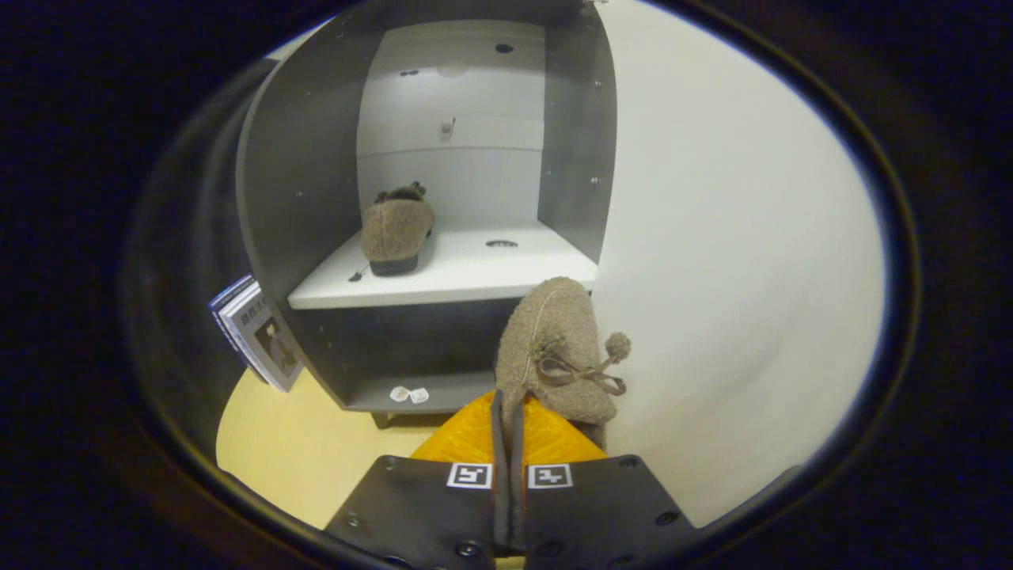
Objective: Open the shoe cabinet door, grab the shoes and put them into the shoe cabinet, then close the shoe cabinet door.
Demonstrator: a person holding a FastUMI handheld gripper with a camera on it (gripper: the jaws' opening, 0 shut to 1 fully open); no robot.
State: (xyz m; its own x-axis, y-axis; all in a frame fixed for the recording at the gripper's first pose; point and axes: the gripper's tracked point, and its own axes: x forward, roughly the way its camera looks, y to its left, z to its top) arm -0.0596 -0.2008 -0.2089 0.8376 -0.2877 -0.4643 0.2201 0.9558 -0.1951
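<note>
The shoe cabinet (316, 182) stands open ahead of me, grey outside with a white shelf (443, 277) inside. A fuzzy brown shoe (396, 229) rests on that shelf at its left, toe toward me. My gripper (508, 412) is shut on the second fuzzy brown shoe (554, 348), pinching its edge between the fingers; the shoe stands up from the fingertips with its bow and pompom on the right. It hangs just in front of the shelf's front edge, at the right side. The white cabinet door (736, 261) is swung open right beside the held shoe.
Books (257, 332) lean against the cabinet's left outer wall on the pale yellow floor (301, 459). Two small white tags (409, 393) lie on the cabinet's lower ledge. The open door closes off the whole right side.
</note>
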